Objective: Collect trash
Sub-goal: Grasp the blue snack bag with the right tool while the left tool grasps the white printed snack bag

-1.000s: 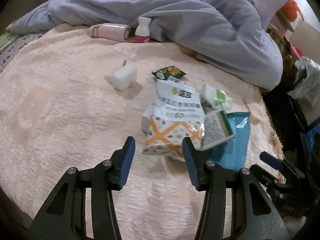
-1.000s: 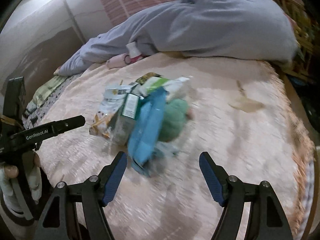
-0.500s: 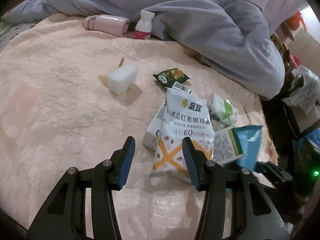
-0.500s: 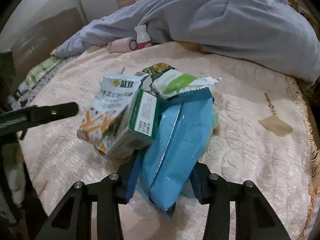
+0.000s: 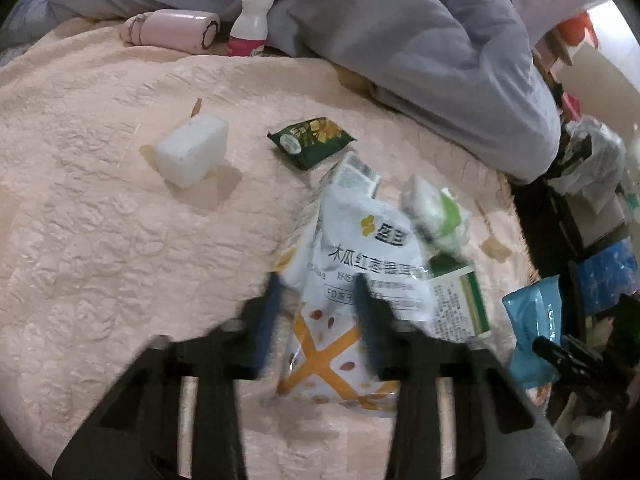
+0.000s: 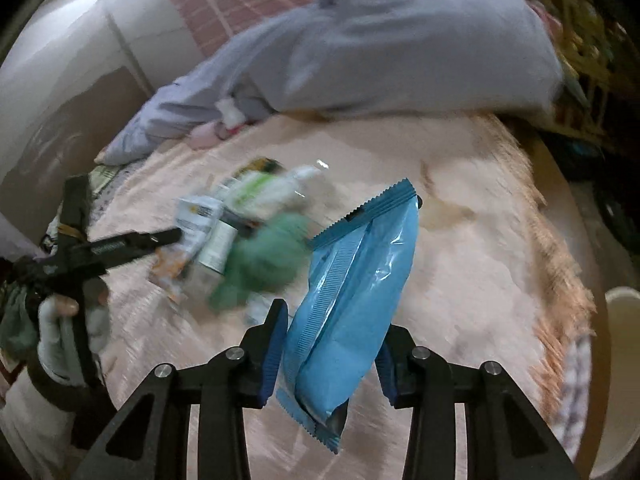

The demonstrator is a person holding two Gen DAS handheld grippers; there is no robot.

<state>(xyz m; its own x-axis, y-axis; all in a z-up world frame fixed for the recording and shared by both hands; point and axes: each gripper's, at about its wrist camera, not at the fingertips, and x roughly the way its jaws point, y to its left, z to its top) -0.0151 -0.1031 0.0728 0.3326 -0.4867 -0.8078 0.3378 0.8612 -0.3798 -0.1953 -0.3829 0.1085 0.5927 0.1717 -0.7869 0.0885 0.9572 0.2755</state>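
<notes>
My right gripper [image 6: 330, 340] is shut on a blue wet-wipe pack [image 6: 356, 300] and holds it above the peach bedspread; the pack also shows in the left wrist view [image 5: 532, 332]. My left gripper [image 5: 318, 312] is open, its fingers either side of a white and orange snack bag [image 5: 360, 280] in the trash pile. Beside the bag lie a green and white box [image 5: 460, 304], a white and green wrapper [image 5: 436, 212] and a dark green packet [image 5: 310, 140]. A green cloth [image 6: 264, 260] lies by the pile in the right wrist view.
A white foam block [image 5: 192, 152] lies on the bedspread [image 5: 100, 240] to the left. A pink roll [image 5: 172, 34] and a small pink-labelled bottle [image 5: 250, 26] sit against the grey duvet [image 5: 400, 28]. Clutter stands off the bed's right edge [image 5: 592, 184]. A pale bin rim [image 6: 620, 380] is at right.
The right gripper closed on the blue pack and lifted it up and away from the pile. The left gripper moved forward until its fingers straddle the snack bag.
</notes>
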